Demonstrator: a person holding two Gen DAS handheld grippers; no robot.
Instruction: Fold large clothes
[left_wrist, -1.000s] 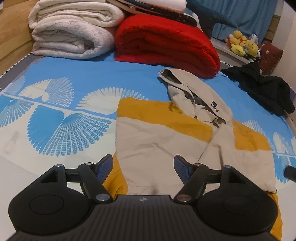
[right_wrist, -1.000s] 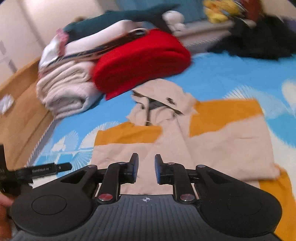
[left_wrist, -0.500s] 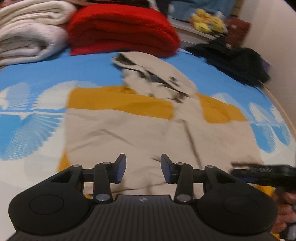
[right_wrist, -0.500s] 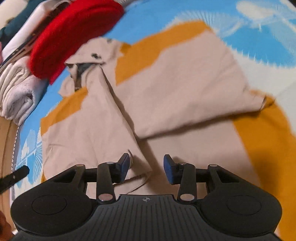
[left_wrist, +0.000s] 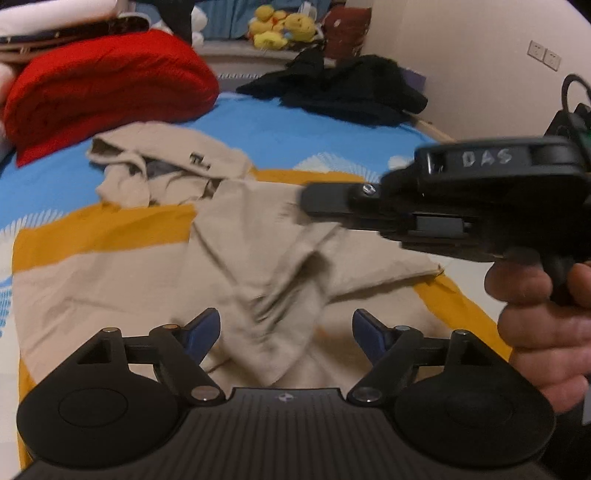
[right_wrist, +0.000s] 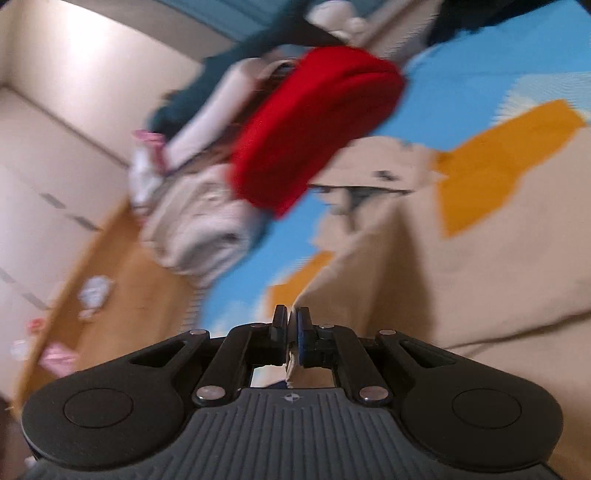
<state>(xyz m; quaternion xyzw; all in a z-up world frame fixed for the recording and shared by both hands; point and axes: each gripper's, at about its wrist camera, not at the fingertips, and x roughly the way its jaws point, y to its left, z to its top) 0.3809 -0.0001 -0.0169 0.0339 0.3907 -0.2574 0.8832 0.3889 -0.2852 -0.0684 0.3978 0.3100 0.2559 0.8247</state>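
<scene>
Jaws of right gripper (right_wrist: 291, 326), apart before, now closing on hoodie (right_wrist: 461, 266).

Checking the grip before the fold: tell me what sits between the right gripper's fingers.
In the right wrist view, a fold of the beige hoodie is pinched in the closing right gripper.

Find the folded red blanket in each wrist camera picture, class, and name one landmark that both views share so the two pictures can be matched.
Left wrist view: the red blanket lies at upper left, on the bed behind the hoodie.
Right wrist view: the red blanket sits at upper centre, tilted because the picture is rolled, with blur.
Shared landmark: the beige hood of the hoodie, just in front of the blanket in both.
</scene>
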